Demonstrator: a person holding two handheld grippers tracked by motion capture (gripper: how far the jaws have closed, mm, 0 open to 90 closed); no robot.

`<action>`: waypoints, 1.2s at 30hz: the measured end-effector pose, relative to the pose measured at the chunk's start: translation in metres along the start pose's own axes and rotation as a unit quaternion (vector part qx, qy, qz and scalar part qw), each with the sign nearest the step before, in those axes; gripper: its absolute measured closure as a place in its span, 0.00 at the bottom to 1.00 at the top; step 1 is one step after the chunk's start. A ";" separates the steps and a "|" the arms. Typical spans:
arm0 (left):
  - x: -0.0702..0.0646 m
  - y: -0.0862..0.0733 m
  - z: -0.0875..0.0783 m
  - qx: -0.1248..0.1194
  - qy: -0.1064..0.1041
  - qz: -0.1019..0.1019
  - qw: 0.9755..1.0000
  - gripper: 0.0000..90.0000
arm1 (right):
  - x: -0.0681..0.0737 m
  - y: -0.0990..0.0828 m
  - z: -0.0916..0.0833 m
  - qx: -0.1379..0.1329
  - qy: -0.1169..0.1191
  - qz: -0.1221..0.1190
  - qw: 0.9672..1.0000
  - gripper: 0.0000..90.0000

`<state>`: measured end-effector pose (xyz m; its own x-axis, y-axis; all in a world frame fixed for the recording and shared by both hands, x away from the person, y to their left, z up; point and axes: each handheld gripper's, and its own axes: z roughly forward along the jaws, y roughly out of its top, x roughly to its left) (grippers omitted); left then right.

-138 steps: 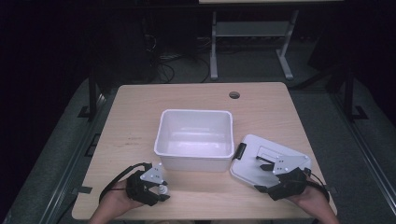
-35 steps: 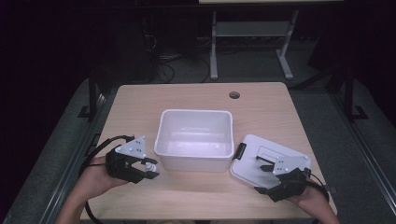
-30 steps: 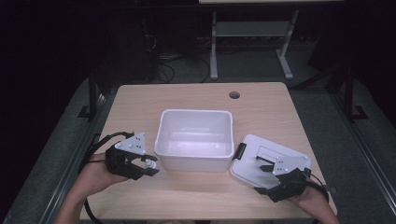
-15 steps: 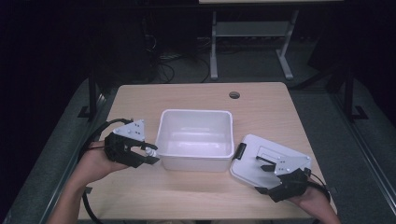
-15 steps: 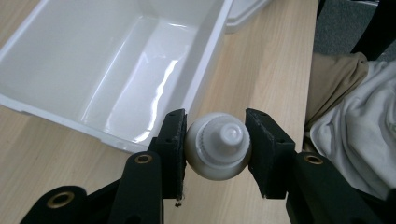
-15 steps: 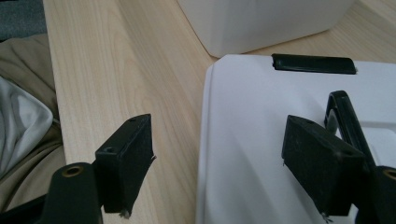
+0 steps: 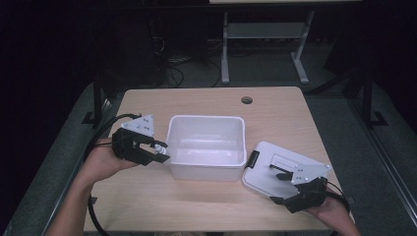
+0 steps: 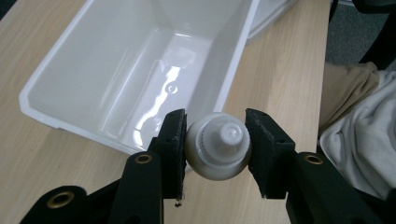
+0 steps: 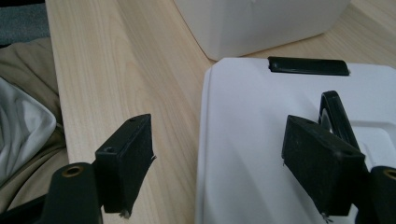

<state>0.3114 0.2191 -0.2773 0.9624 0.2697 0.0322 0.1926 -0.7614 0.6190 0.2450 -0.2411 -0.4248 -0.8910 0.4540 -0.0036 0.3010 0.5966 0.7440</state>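
A small white bottle (image 8: pixel 218 149) with a ribbed cap sits between the pads of my left gripper (image 8: pixel 215 144), which is shut on it. In the high view the left gripper (image 7: pixel 158 150) hangs at the left rim of the empty white bin (image 7: pixel 206 169), the bottle (image 7: pixel 158 146) pointing toward it. In the left gripper view the bin (image 8: pixel 60 93) lies just beyond the bottle. My right gripper (image 7: pixel 279 184) rests open over the near edge of the white lid (image 7: pixel 268 169); in its own view the right gripper (image 9: pixel 217 161) straddles the edge of the lid (image 9: pixel 252 140) without touching it.
The lid has a black latch (image 9: pixel 308 66) at its far edge and a black handle (image 9: pixel 334 112). A round cable hole (image 7: pixel 247 100) sits at the table's far side. Cables trail off the table's left edge (image 7: pixel 105 128). Cloth on the person's lap (image 8: pixel 359 135) lies beside the table.
My left gripper has carried the bottle up and away from the table's near edge, to the bin's left rim. The right gripper and the lid have stayed where they were.
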 end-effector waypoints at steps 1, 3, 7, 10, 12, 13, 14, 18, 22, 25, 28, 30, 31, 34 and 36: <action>0.001 0.001 0.000 0.001 0.000 0.000 1.000 0.66 | 0.000 0.000 0.000 0.000 0.000 -0.001 1.000 0.27; 0.005 0.001 0.003 0.003 -0.002 -0.002 1.000 0.66 | 0.001 0.000 -0.001 0.000 -0.001 -0.002 1.000 0.27; 0.008 0.003 0.005 0.001 -0.003 -0.004 1.000 0.66 | 0.002 0.000 -0.002 0.000 -0.002 -0.002 1.000 0.27; 0.009 0.004 0.006 0.001 -0.003 -0.004 1.000 0.66 | 0.002 -0.001 -0.003 0.000 -0.002 0.001 1.000 0.27; 0.011 0.005 0.007 0.003 -0.002 -0.003 1.000 0.66 | 0.001 -0.001 -0.003 -0.002 -0.004 -0.001 1.000 0.27; 0.012 0.005 0.007 0.005 -0.001 -0.003 1.000 0.66 | 0.002 0.000 -0.004 -0.003 -0.003 0.002 1.000 0.27; 0.013 0.006 0.007 0.004 -0.001 -0.003 1.000 0.66 | 0.002 0.000 -0.004 -0.003 -0.003 0.002 1.000 0.27; 0.016 0.007 0.009 0.005 -0.001 -0.005 1.000 0.66 | 0.001 -0.001 -0.004 -0.002 -0.004 0.001 1.000 0.27; 0.018 0.009 0.012 0.009 -0.001 -0.006 1.000 0.66 | -0.001 0.000 -0.004 -0.003 -0.002 -0.004 1.000 0.27; 0.020 0.011 0.015 0.015 -0.001 -0.005 1.000 0.66 | -0.002 0.001 -0.004 -0.003 -0.003 -0.003 1.000 0.27; 0.023 0.011 0.018 0.021 0.000 -0.003 1.000 0.66 | -0.002 0.000 -0.005 -0.002 -0.004 -0.002 1.000 0.27; 0.024 0.011 0.021 0.022 0.001 -0.005 1.000 0.66 | -0.003 -0.001 -0.005 -0.002 -0.005 -0.002 1.000 0.27; 0.025 0.011 0.022 0.021 0.003 -0.006 1.000 0.66 | -0.003 -0.001 -0.005 -0.003 -0.004 -0.001 1.000 0.27; 0.027 0.011 0.025 0.022 0.001 -0.005 1.000 0.66 | -0.003 -0.001 -0.005 -0.004 -0.003 -0.002 1.000 0.27; 0.027 0.011 0.028 0.022 0.001 -0.007 1.000 0.66 | -0.003 -0.001 -0.006 -0.005 -0.003 -0.003 1.000 0.27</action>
<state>0.3450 0.2021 -0.2916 0.9591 0.2817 0.0263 0.2139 -0.7829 0.5842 0.2457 -0.2469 -0.4216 -0.8907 0.4544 -0.0108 0.2931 0.5924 0.7505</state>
